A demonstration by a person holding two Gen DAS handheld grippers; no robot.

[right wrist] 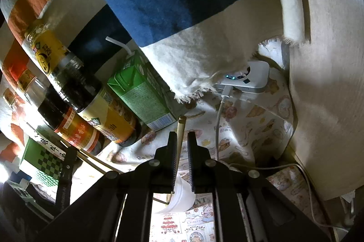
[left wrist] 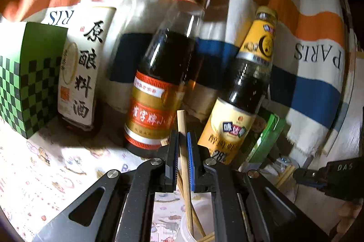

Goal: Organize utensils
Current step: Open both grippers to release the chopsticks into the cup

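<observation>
A white, orange and blue striped towel [left wrist: 261, 14] printed "PARIS" hangs at twelve o'clock behind the cartoon-printed tabletop [left wrist: 56, 169]. Before it stand a clear bottle with a white label [left wrist: 84, 64], a dark sauce bottle with a red cap [left wrist: 159, 83] and a dark bottle with a yellow label [left wrist: 241, 92]; a green checkered box [left wrist: 29, 80] sits at nine o'clock. The left hand-held gripper [left wrist: 183, 151] is clenched on a light wooden chopstick [left wrist: 183, 128], whose lower end reaches into a translucent white plastic cup [left wrist: 188, 226] at six o'clock, among other chopsticks. The right hand-held gripper [right wrist: 182, 151] grasps another wooden chopstick [right wrist: 181, 128] above a white cup [right wrist: 179, 196].
</observation>
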